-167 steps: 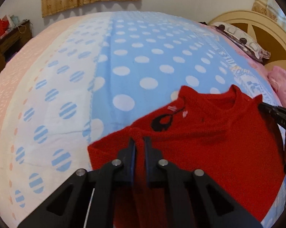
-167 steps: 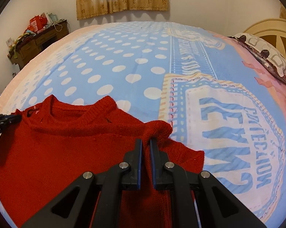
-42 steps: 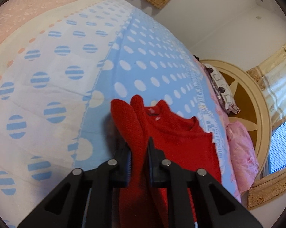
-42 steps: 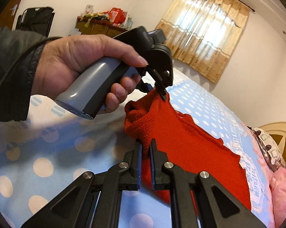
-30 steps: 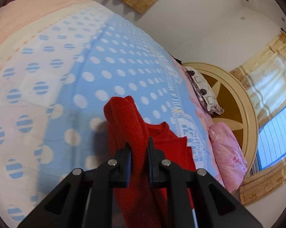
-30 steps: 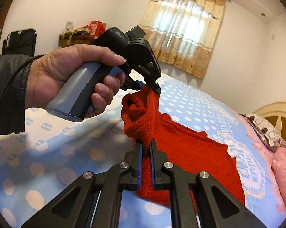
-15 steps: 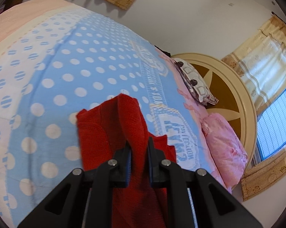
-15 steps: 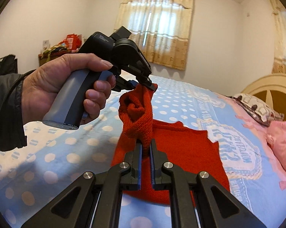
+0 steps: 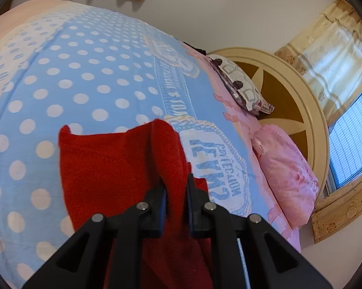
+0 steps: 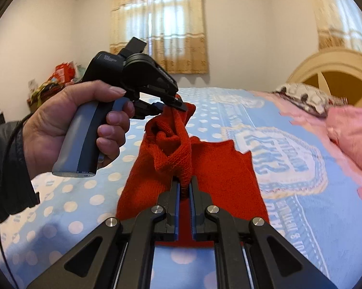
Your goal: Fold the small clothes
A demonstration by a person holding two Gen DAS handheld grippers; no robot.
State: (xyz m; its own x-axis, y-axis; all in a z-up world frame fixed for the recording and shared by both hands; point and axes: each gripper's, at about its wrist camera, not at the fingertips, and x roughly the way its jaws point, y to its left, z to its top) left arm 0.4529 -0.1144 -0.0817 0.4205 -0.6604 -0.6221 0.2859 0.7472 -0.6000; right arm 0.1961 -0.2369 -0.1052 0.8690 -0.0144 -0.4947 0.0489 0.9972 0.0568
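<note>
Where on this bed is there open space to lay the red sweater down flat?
Bare polka-dot blanket lies left of and beyond the red sweater. The headboard side is crowded: pink pillow and patterned pillow.

This is a bedroom in a home. A wide bed point(image 9: 89, 77) fills most of both views, spread with a blue cover dotted white and printed with a large label design, edged in pink. At its head stands a rounded cream headboard point(image 9: 289, 89) with brown panels; a patterned pillow point(image 9: 238, 84) and a pink pillow point(image 9: 286, 166) lie against it. Gold-patterned curtains point(image 10: 159, 26) hang over a lit window on the far wall, and a second curtained window point(image 9: 349, 132) sits beside the headboard. The walls are plain white. In one corner a low cabinet point(image 10: 53, 84) is piled with bags and household clutter.
</note>
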